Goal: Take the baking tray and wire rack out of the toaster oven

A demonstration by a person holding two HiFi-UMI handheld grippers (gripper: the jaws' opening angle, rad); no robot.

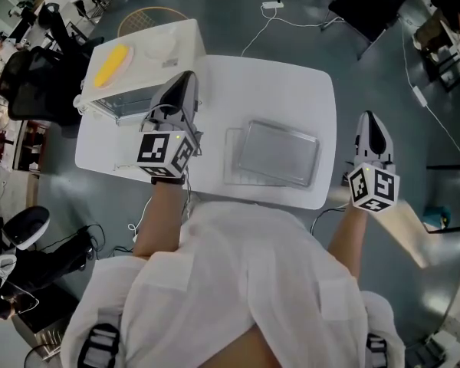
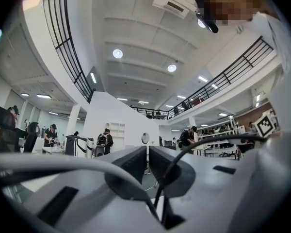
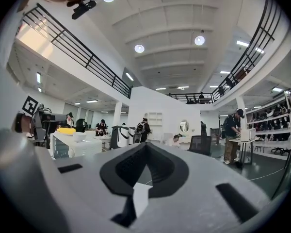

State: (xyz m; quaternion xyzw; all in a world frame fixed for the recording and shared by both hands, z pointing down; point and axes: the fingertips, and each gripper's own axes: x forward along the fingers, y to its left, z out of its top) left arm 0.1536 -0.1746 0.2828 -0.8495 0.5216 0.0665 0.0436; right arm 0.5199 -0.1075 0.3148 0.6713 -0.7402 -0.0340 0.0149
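Note:
In the head view the metal baking tray lies on the white table, resting on the wire rack, which shows along its left side. The white toaster oven stands at the table's far left, with a yellow item and a white bowl on top. My left gripper hovers just right of the oven, shut and empty. My right gripper is off the table's right edge, also shut and empty. Both gripper views look level across the hall; the right one shows the oven at left.
A black office chair stands left of the table. A power strip and white cable lie on the floor beyond it, and another dark chair stands at the far right. Several people stand at distant benches.

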